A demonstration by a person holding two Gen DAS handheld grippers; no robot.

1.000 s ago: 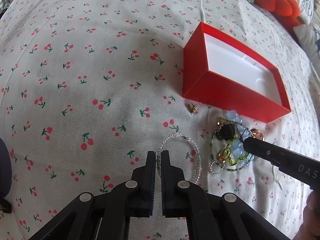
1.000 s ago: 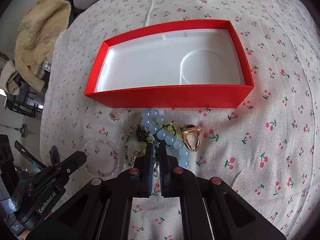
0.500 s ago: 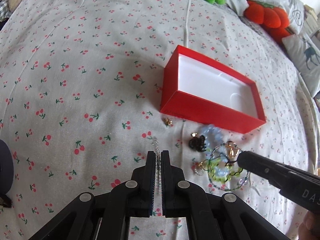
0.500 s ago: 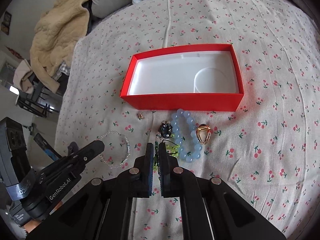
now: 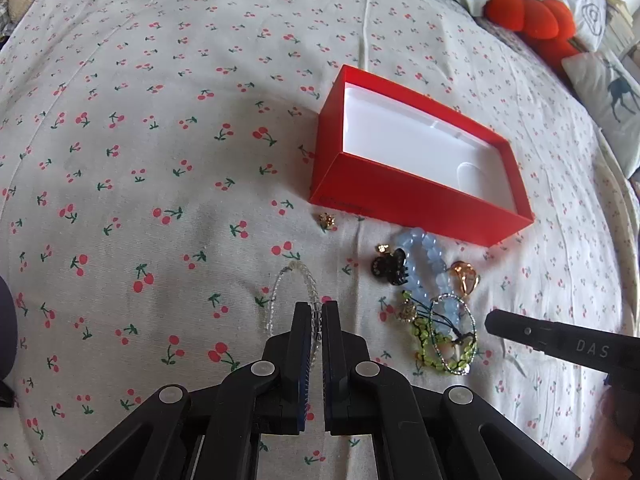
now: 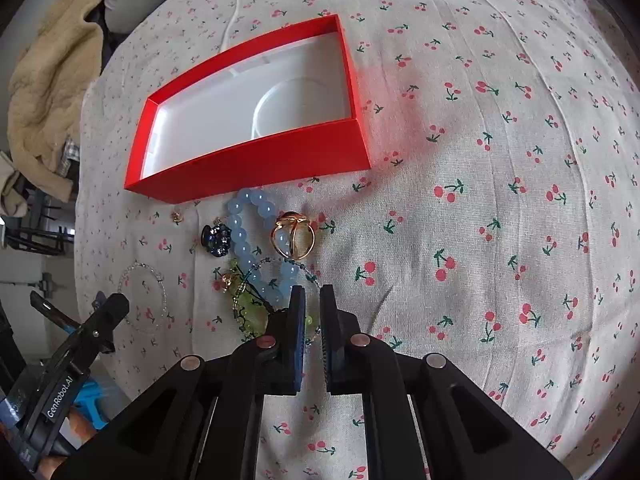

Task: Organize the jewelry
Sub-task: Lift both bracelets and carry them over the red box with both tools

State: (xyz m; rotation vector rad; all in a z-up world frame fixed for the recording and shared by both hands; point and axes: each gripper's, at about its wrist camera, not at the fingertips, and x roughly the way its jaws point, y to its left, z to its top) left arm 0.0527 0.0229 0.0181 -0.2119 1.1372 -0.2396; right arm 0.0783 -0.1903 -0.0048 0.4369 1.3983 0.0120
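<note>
Red open cardboard box (image 6: pixel 256 168): sitting on the cherry-print bedsheet (image 6: pixel 500 208), far of the jewelry, leftward in the right wrist view.
Pale blue round-bead bracelet (image 6: pixel 244 236): lying just near of the box, running toward the tangle of green bead strands (image 6: pixel 248 312).
Gold wire ring (image 6: pixel 293 236): lying just right of the blue bracelet.
Dark flower-shaped brooch (image 6: pixel 216 236): lying just left of the blue bracelet.
Small gold stud (image 6: pixel 176 216): lying left of the brooch, close to the box.
Clear glass-bead bracelet (image 5: pixel 298 280): lying well left of the tangle, its near part sitting between the fingers of the left gripper (image 5: pixel 317 316).
Right gripper (image 6: pixel 312 300): hanging over the tangle's right edge.
</note>
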